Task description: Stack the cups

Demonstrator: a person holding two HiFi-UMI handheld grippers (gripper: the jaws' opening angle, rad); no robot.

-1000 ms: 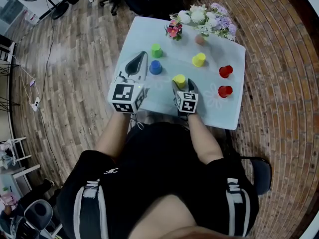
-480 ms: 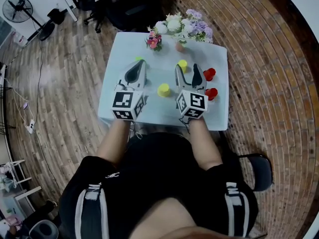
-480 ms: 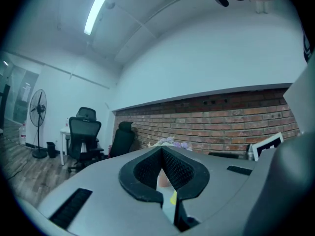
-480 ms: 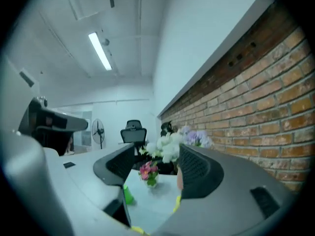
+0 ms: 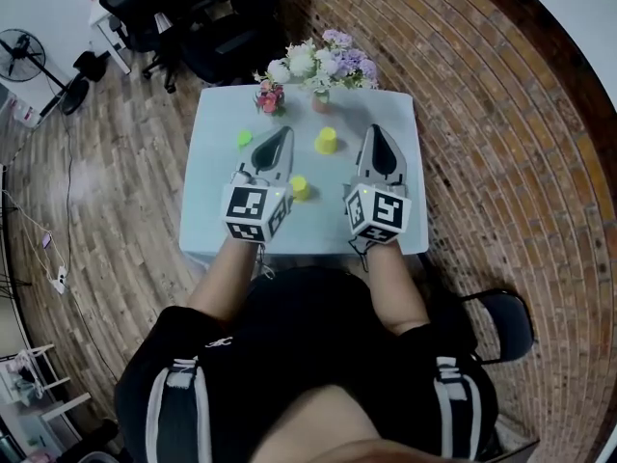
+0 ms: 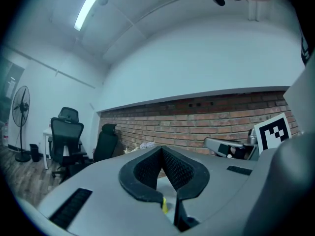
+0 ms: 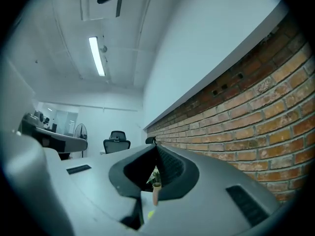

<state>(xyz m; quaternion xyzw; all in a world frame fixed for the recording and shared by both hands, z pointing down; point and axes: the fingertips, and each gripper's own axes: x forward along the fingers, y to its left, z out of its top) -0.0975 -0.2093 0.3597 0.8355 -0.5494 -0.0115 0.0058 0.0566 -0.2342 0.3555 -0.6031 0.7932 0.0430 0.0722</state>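
Stacking appears not begun: green cup [image 5: 245, 138], far yellow cup [image 5: 327, 141], near yellow cup [image 5: 299, 187] sit apart on table [image 5: 207, 205]; L tongs [image 5: 284, 133] shut, empty, R tongs [image 5: 375, 131] just closed, empty.

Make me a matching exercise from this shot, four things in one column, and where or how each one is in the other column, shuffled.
1 green cup
2 flowers
3 fan
4 left gripper

A on the floor, far left
B shut, held over the table
C at the table's far edge
D standing on the table's left part

Pairs: 1-D, 2-C, 3-A, 4-B
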